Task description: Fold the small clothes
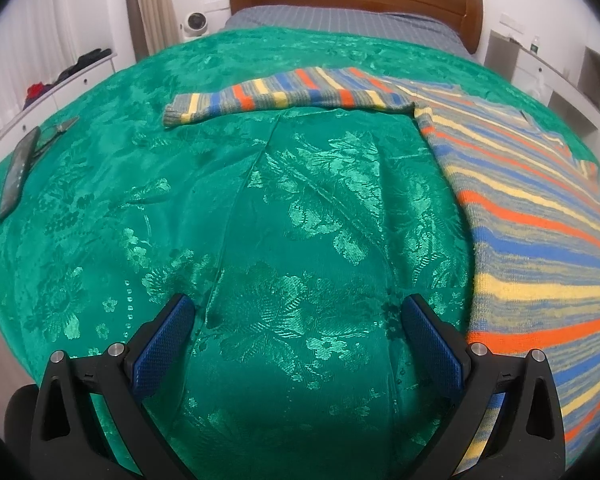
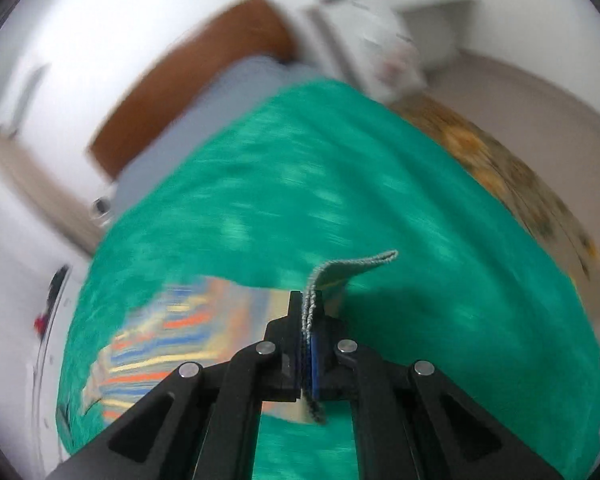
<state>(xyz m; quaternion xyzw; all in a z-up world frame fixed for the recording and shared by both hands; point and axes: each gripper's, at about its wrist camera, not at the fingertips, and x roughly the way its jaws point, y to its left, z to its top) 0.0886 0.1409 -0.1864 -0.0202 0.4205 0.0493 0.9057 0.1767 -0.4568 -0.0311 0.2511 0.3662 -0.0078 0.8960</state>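
Clamped between my right gripper (image 2: 309, 320) pads sits the ribbed cuff (image 2: 352, 266) of the striped sweater (image 1: 540, 208), which lies at right on the green bedspread (image 1: 260, 200). Knit is soft, limp; grip at edges. Left gripper (image 1: 296, 344) stands wide, empty.

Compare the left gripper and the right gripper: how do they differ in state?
The left gripper has its jaws wide apart; the right gripper is shut. The left gripper holds nothing, only the green bedspread showing between its fingers; the right gripper pinches a grey edge of the striped sweater. Both have black arms and blue pads.
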